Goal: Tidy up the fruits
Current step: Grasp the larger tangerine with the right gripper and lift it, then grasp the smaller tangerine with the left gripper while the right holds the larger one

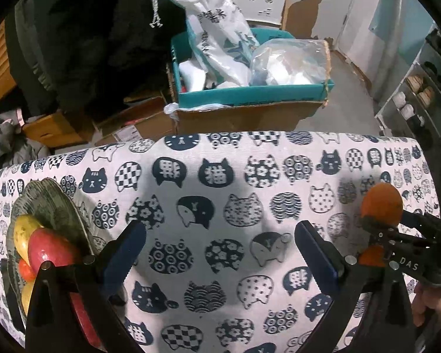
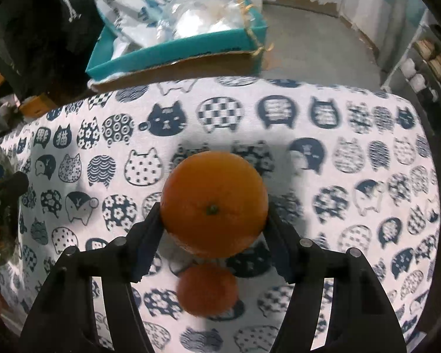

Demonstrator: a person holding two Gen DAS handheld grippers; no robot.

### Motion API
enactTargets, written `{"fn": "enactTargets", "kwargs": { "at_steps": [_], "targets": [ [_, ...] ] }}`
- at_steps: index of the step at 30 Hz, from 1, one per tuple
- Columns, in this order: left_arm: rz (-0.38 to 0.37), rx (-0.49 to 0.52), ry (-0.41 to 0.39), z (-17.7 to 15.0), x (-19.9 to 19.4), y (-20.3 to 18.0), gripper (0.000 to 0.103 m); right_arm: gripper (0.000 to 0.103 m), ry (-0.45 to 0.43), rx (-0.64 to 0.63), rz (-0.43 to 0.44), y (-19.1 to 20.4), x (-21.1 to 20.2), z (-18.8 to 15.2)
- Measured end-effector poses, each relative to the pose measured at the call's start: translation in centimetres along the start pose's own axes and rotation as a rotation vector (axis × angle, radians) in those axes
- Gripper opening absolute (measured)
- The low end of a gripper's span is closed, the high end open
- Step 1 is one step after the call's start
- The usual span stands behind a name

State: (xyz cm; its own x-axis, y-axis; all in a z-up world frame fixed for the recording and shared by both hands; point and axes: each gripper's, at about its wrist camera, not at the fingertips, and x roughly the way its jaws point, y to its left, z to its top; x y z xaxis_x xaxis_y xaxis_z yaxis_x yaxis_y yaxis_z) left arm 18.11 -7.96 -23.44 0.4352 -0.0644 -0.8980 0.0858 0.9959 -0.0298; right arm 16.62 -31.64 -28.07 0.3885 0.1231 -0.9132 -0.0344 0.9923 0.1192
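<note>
The desk (image 1: 220, 194) under its white cloth printed with navy cat faces takes up most of the room in front of both tools. Past its far edge sits a teal cardboard box (image 1: 250, 94) stuffed with white plastic bags, well beyond any fingers.

To the left of the left gripper (image 1: 220, 253), just beside its left finger, lies a grey-green ribbed leaf-shaped plate (image 1: 53, 203) already holding a red apple (image 1: 50, 250), a yellow speckled fruit (image 1: 25, 229) and other pieces I can't make out behind the finger. The left fingers stand wide apart over bare cloth with nothing between them.

The large round orange (image 2: 213, 203) sits squarely between the fingers of the right gripper (image 2: 213, 220); both pads press its sides, so I take it as gripped. Its green stem scar faces up toward the camera; being round, it has no long axis to speak of. A smaller round orange (image 2: 207, 289) lies on the cloth below and behind the gripped one, between the finger bases and touched by neither.

The plate lies far off to the left of the right fingers, beyond the left gripper, so the carry, as I judge it, must go leftward across the desk; the left hand is nearer the plate, but it is empty.
</note>
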Motion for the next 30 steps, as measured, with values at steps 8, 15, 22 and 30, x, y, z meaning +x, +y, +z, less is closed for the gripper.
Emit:
{"fn": "enactTargets", "kwargs": {
  "at_steps": [8,15,22,30],
  "targets": [
    [-0.051,0.069,-0.016,-0.5,-1.5,-4.3,0.102,0.066,-0.061,0.054,-0.023,-3.5,-4.2,-1.8],
    [-0.09,0.163,-0.021,-1.7,-2.1,-8.8,0.102,0.066,-0.074,0.097,-0.047,-6.0,-6.3,-3.8],
    [-0.134,0.243,0.003,-3.1,-1.4,-12.6,0.102,0.066,-0.078,0.146,-0.058,-8.4,-7.2,-6.1],
    [-0.154,0.31,0.063,-5.2,0.6,-15.9,0.102,0.066,-0.058,0.169,-0.075,-10.0,-6.5,-7.2]
  ]
}}
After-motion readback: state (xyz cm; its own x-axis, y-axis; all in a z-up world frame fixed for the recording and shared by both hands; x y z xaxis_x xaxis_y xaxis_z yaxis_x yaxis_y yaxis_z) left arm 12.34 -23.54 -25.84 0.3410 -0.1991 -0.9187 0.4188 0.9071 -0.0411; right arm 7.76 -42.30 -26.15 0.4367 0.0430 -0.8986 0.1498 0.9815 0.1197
